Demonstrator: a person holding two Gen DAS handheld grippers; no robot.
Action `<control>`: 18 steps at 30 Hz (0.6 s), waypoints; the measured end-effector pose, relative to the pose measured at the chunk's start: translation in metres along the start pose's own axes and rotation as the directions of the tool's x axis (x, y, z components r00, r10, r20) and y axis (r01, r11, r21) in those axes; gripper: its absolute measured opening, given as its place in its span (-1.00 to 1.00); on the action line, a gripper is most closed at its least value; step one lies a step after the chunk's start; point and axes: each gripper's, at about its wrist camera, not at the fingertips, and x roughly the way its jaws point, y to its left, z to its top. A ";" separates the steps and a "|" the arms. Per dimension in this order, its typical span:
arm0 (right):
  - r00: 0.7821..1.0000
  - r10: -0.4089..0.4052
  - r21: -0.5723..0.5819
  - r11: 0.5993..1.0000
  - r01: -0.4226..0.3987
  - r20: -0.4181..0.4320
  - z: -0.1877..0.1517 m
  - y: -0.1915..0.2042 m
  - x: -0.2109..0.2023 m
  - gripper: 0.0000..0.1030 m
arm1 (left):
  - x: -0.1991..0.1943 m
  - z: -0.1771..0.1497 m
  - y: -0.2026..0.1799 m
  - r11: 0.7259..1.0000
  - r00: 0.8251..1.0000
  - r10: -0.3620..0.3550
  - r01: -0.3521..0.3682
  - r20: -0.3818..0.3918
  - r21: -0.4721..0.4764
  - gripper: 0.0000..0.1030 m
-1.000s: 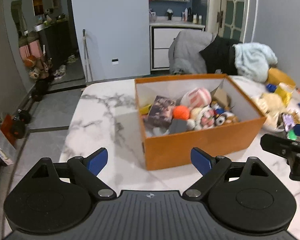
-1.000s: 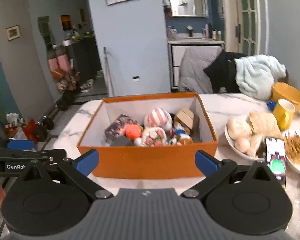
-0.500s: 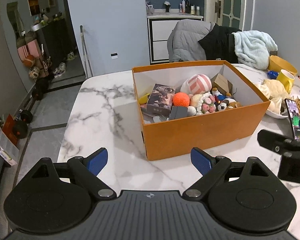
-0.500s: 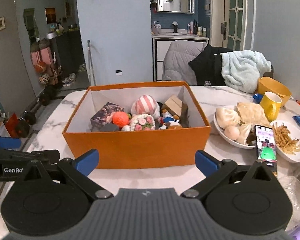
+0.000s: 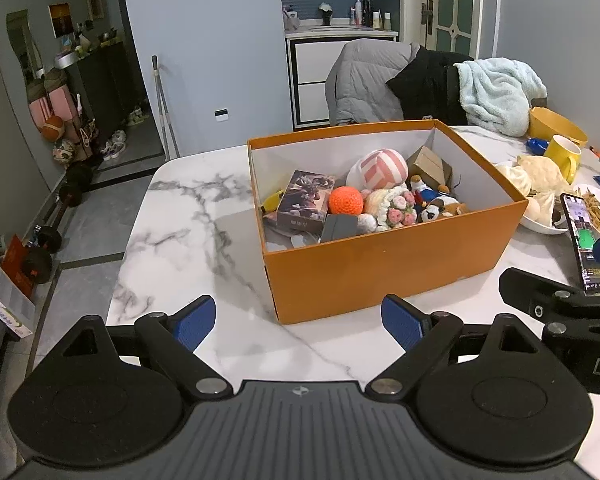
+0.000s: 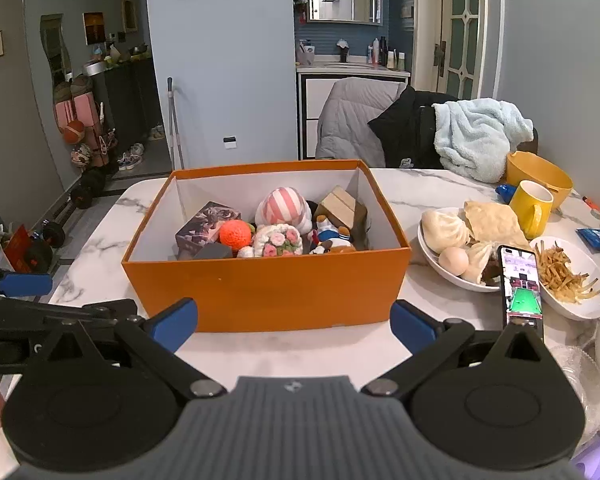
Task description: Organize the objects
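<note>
An orange box (image 5: 380, 276) (image 6: 268, 292) stands on the marble table (image 5: 188, 216), filled with several toys and small boxes. Among them are an orange knitted ball (image 5: 345, 200) (image 6: 235, 233), a pink-striped plush (image 5: 382, 167) (image 6: 281, 205), a dark printed carton (image 5: 305, 199) and a crocheted flower bunch (image 6: 278, 241). My left gripper (image 5: 299, 322) hangs open in front of the box's near left corner, holding nothing. My right gripper (image 6: 294, 326) is open too, just short of the box's front wall, nothing between its fingers.
Right of the box sit a bowl of buns (image 6: 456, 240), a plate of fries (image 6: 564, 276), a propped phone (image 6: 521, 286), a yellow mug (image 6: 532, 208) and a yellow bowl (image 6: 540, 174). Jackets and a blue blanket (image 6: 476, 140) drape chairs behind. The table's left edge drops to the floor with dumbbells.
Both grippers have drawn back and risen, so the box looks smaller and I see more of its inside. The jaws stay as wide as before.
</note>
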 end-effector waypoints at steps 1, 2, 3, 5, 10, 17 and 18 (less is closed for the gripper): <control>1.000 -0.001 -0.002 1.000 0.001 -0.002 0.000 0.000 0.000 0.98 | 0.000 0.000 0.000 1.000 1.000 -0.001 0.001 -0.002 -0.001 1.00; 1.000 -0.003 -0.002 1.000 0.003 -0.003 -0.001 0.000 0.000 0.98 | 0.000 0.000 0.000 1.000 1.000 -0.001 0.001 -0.002 -0.002 1.00; 1.000 -0.004 -0.002 1.000 0.004 -0.005 -0.001 0.000 0.001 0.98 | -0.001 0.000 -0.001 1.000 1.000 -0.001 0.001 -0.002 -0.003 1.00; 1.000 -0.004 0.000 1.000 0.004 -0.008 -0.002 0.000 0.001 0.98 | 0.000 0.001 -0.001 1.000 1.000 0.002 -0.002 -0.003 -0.002 1.00; 1.000 -0.004 0.002 1.000 0.004 -0.011 -0.002 0.002 0.002 0.98 | 0.001 0.000 0.003 1.000 1.000 0.006 -0.006 -0.006 -0.011 1.00; 1.000 -0.007 -0.006 1.000 0.007 -0.010 -0.003 0.006 0.001 0.98 | 0.001 0.001 0.007 1.000 1.000 0.004 -0.004 -0.006 -0.021 1.00; 1.000 -0.007 -0.006 1.000 0.007 -0.011 -0.003 0.006 0.001 0.98 | 0.000 0.001 0.007 1.000 1.000 0.004 -0.005 -0.005 -0.020 1.00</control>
